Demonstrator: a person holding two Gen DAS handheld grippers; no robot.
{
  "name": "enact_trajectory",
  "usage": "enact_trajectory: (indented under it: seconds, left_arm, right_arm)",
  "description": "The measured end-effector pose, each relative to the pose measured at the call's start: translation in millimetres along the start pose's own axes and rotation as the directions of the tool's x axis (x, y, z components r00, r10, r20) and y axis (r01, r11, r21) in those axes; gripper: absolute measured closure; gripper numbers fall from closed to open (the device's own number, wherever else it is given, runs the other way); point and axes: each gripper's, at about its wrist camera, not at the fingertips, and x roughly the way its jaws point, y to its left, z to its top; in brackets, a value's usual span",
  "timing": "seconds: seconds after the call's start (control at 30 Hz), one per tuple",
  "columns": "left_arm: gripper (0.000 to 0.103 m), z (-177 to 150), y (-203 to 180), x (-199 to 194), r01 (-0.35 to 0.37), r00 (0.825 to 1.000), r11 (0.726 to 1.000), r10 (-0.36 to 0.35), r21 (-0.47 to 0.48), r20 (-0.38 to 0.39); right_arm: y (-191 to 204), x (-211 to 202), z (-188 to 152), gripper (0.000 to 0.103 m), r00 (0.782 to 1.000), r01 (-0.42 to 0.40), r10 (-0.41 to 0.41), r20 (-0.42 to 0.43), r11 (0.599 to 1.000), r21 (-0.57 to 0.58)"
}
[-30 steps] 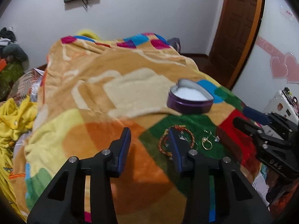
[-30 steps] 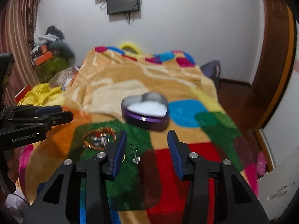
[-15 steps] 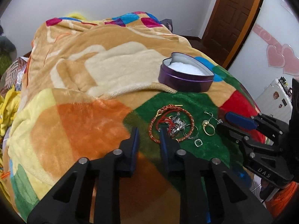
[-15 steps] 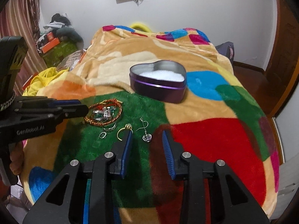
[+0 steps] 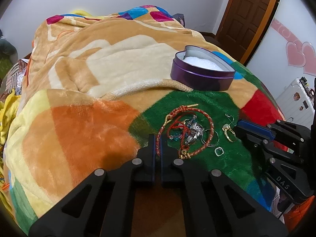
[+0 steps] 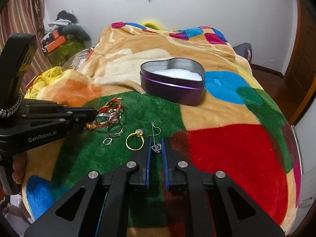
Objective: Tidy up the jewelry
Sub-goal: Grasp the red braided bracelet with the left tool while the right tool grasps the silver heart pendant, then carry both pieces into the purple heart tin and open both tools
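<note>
A pile of jewelry lies on the green patch of a colourful blanket. My left gripper [image 5: 157,144] is shut on the red braided bracelet [image 5: 209,120], pinching its near edge. Silver charms [image 5: 194,131] and rings lie inside the bracelet's loop. A gold ring [image 6: 135,141] and a small silver ring [image 6: 107,141] lie beside it. My right gripper [image 6: 156,148] has its jaws close around a silver crown earring [image 6: 156,147], with small gaps on both sides. A purple heart-shaped tin [image 6: 171,81] with a white lining stands open behind the jewelry.
The blanket [image 5: 83,79] covers a bed that drops off at the front and right. A brown door [image 5: 248,15] is at the far right, with a white case [image 5: 296,98] below it. Clothes [image 6: 65,39] are piled at the far left.
Both grippers moved down and forward to the jewelry and closed their jaws. The left one took hold of the red bracelet's edge. The right one narrowed around the crown earring.
</note>
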Motion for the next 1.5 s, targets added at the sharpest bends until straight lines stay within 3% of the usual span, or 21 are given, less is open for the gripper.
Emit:
enact_trajectory:
  seconds: [0.47,0.97,1.5]
  left_arm:
    - [0.101,9.9,-5.8,-31.5,0.003,0.996,1.000,-0.005,0.024,0.088]
    - [0.101,43.4,-19.7,-64.8,0.008,0.976,0.998,-0.020,0.056,0.216]
    - [0.101,82.8,-32.0,-39.9,0.012,0.974,0.996,-0.032,0.092,0.224]
  right_arm:
    - [-1.9,-23.6,19.5,0.094,0.996,0.010,-0.011,0.088,1.000,0.013]
    - [-0.6,-51.5,46.5,0.094,0.978,0.059,-0.057,0.199,0.998,-0.006]
    - [-13.6,-47.1,74.8,0.094,0.961,0.077,-0.078,0.267,0.997,0.014]
